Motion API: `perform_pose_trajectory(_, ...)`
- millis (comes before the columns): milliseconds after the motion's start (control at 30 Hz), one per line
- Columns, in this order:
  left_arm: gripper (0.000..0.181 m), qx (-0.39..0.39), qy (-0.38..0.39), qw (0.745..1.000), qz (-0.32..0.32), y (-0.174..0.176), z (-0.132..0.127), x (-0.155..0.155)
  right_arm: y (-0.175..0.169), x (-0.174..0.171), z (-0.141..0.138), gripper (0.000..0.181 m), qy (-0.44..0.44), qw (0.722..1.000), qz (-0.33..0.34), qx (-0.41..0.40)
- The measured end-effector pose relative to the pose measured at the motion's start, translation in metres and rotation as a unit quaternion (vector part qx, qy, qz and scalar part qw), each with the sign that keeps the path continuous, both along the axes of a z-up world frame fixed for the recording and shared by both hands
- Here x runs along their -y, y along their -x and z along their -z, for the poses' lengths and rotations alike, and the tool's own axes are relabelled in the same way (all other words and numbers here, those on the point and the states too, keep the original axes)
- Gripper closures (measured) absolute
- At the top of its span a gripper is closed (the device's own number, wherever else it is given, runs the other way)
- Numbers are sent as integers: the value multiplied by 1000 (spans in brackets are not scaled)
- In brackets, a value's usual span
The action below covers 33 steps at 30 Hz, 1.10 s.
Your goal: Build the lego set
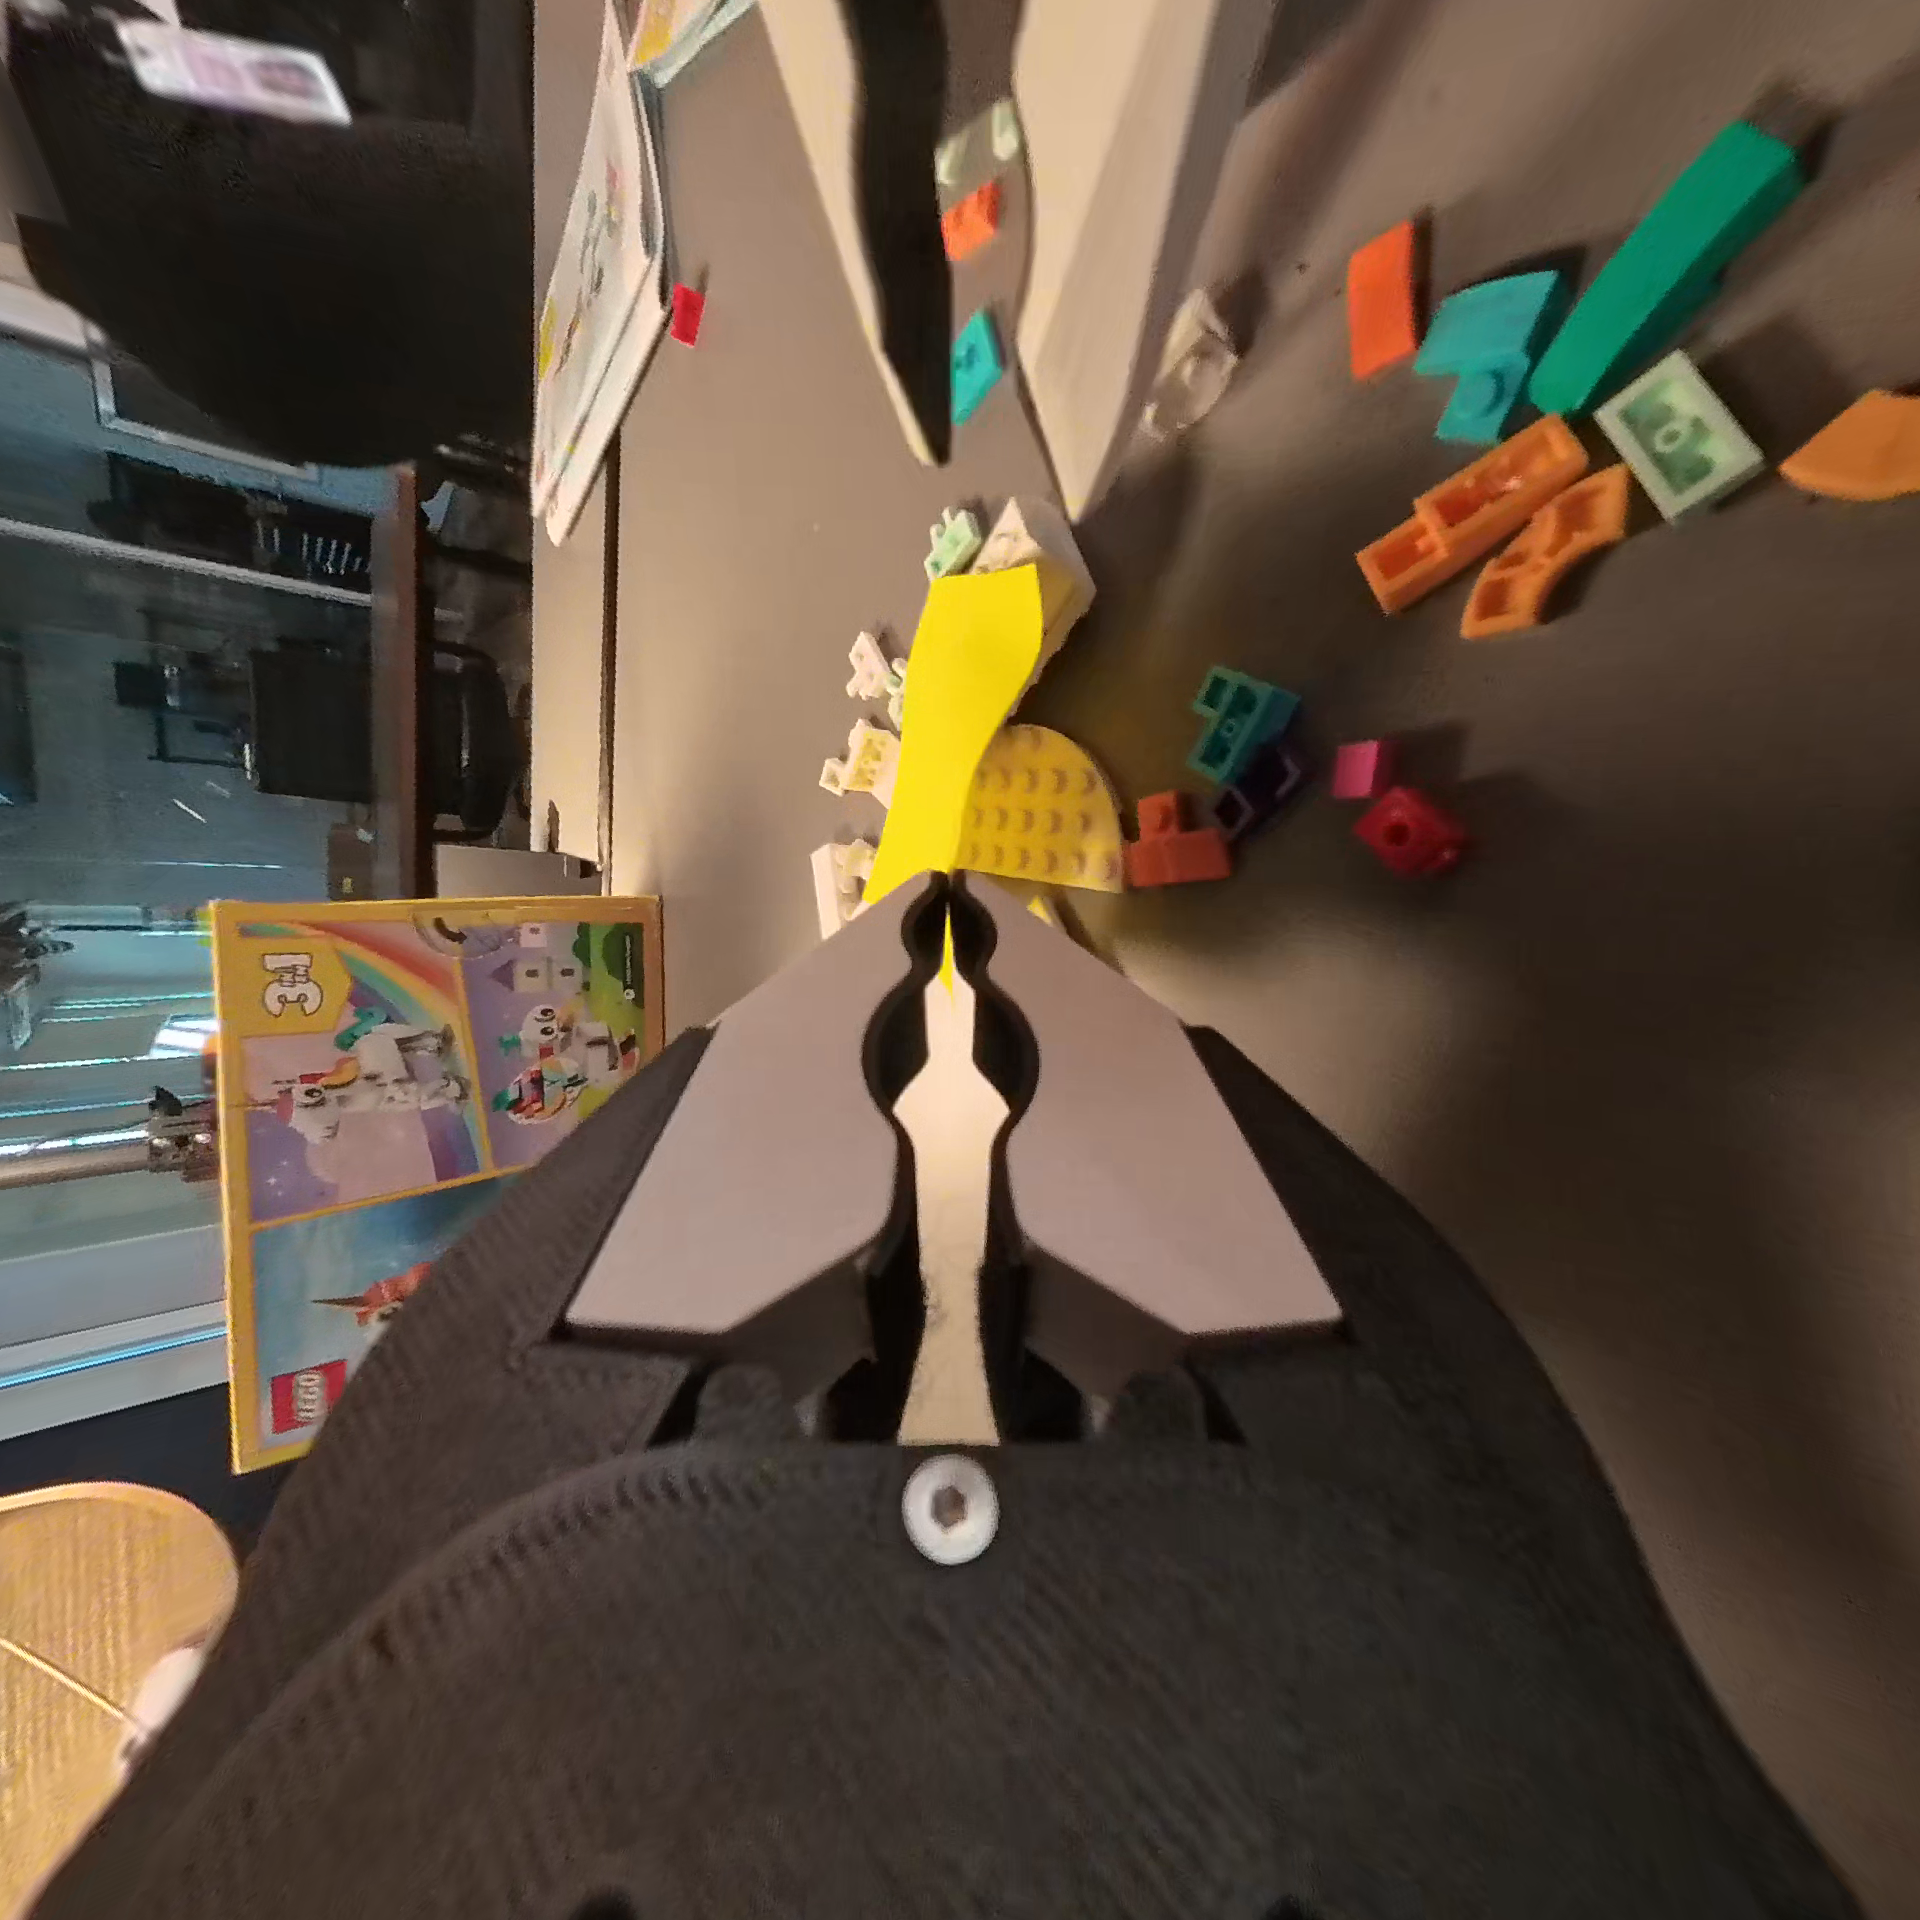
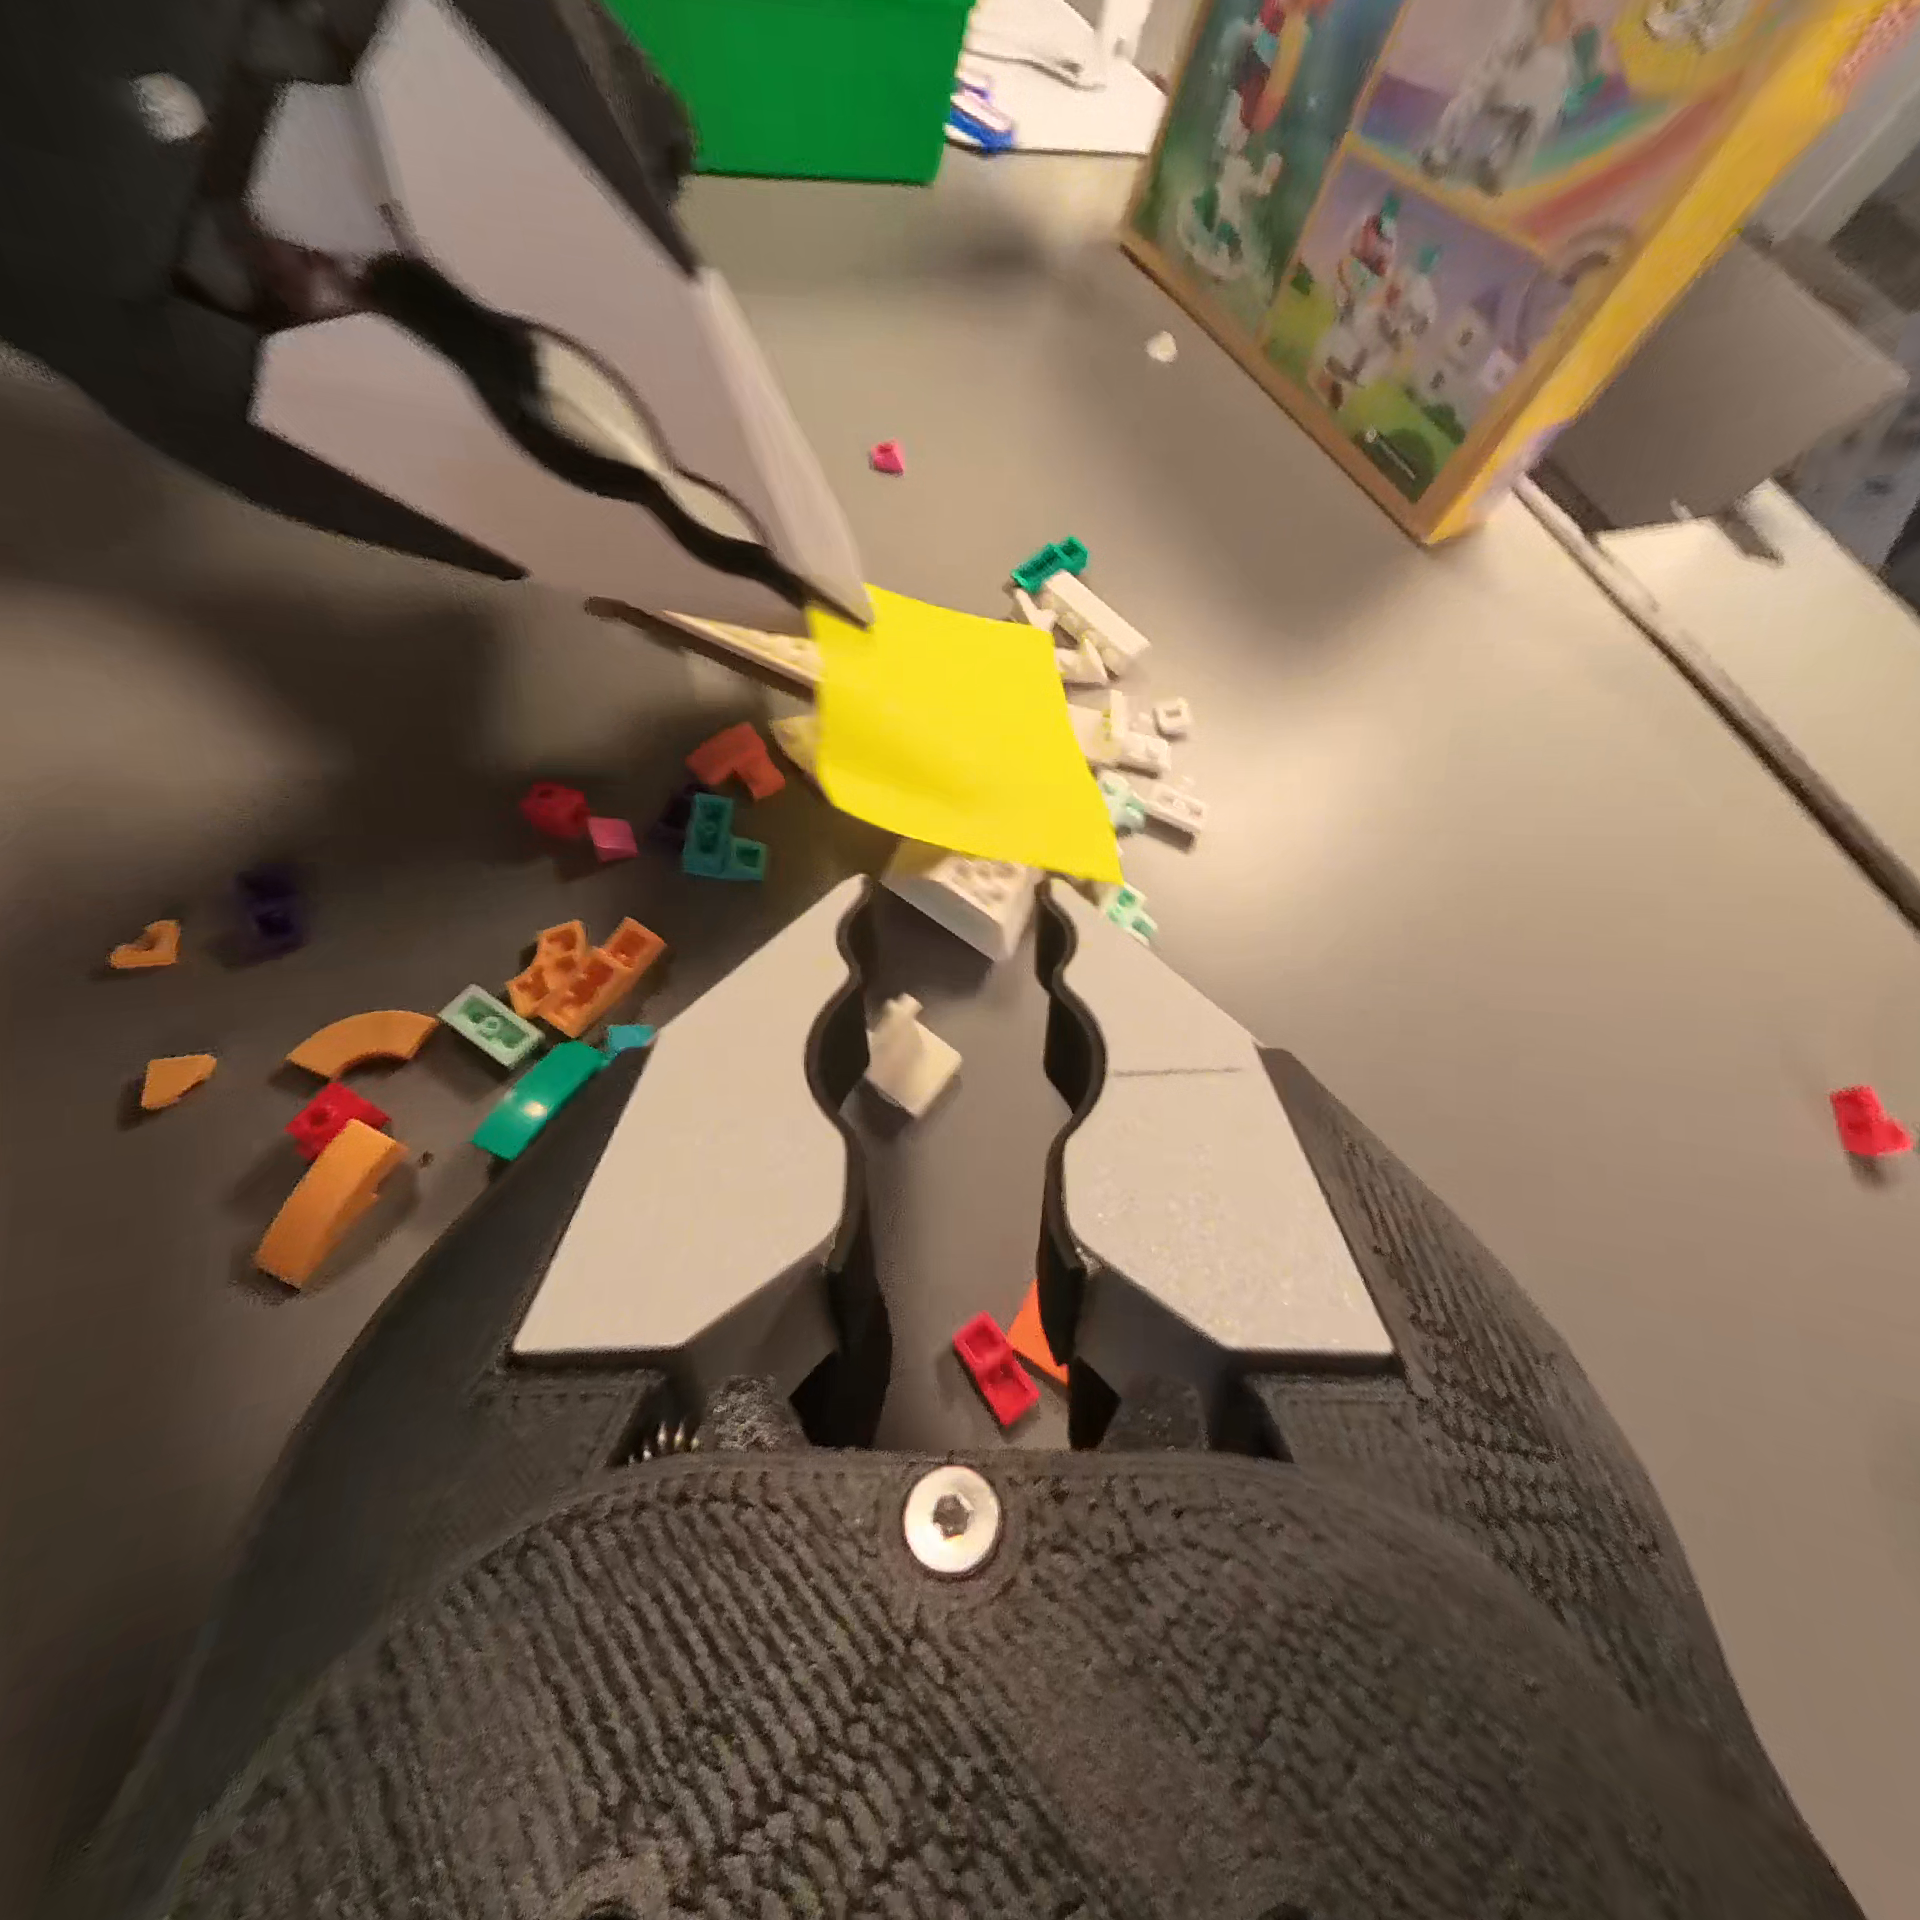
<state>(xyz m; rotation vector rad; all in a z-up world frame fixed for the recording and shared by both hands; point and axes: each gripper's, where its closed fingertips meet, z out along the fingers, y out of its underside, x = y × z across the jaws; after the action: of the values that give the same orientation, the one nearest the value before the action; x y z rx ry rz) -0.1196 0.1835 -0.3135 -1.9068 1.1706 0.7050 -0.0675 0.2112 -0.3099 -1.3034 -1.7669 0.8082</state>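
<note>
Left tool (image 1: 948,883): I see its fingers pinched together on one corner of a yellow paper sheet (image 1: 961,707). The sheet hangs lifted over the brick pile; in the right wrist view it (image 2: 951,732) spreads flat above the white bricks, held at its far-left corner by the left tool (image 2: 847,613).

Right tool (image 2: 951,904): I read its jaws as standing narrowly apart with nothing gripped. Its tips sit just beside a large white brick (image 2: 966,899), which lies under the near edge of the sheet. A small white piece (image 2: 912,1060) lies on the table between its fingers, and a red flat piece (image 2: 994,1366) lies farther back between them.

Table (image 2: 1403,831): grey, carrying loose bricks.
- Yellow studded half-round plate (image 1: 1044,821), partly under the sheet.
- White and pale green small bricks (image 1: 862,758) clustered beside the sheet.
- Teal L-shaped brick (image 2: 720,840), orange L-shaped brick (image 2: 740,762), dark red cube (image 2: 553,808), pink piece (image 2: 611,837), all near the pile's left side.
- Orange bricks (image 2: 584,975), pale green printed tile (image 2: 488,1024), orange curved pieces (image 2: 358,1042), long green brick (image 2: 535,1101), well left of the right tool.
- Lone red piece (image 2: 1865,1122) far right.

Toy box (image 2: 1455,249) with yellow border, standing upright at the far side. Green bin (image 2: 810,83) behind. Booklets (image 1: 597,281) lie on the table's edge in the left wrist view.
</note>
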Motion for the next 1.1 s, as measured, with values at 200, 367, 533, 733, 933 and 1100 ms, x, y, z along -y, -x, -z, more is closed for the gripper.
perform_pose_trajectory(200, 181, 64, 7, 998, -12, -2, -5, -1, 7, 6, 9, 157, -62, 998, -7, 20)
perform_pose_trajectory(367, 181, 98, 8, 995, -24, -2, -8, -2, 9, 6, 14, 160, -47, 998, -3, 38)
perform_pose_trajectory(533, 181, 128, -17, 990, -50, 4, -20, -8, 9, 5, 15, 163, -35, 998, 4, 44)
perform_pose_trajectory(733, 181, 163, -51, 982, -76, 15, -38, -18, 9, 6, 1, 159, -45, 999, -4, 0)
perform_pose_trajectory(933, 181, 177, -106, 975, -87, 18, -77, -68, -19, -54, -67, 159, -122, 968, 108, -191)
perform_pose_trajectory(1100, 181, 138, -104, 980, -103, 33, -84, -152, -55, -116, -84, 158, -128, 937, 218, -242)
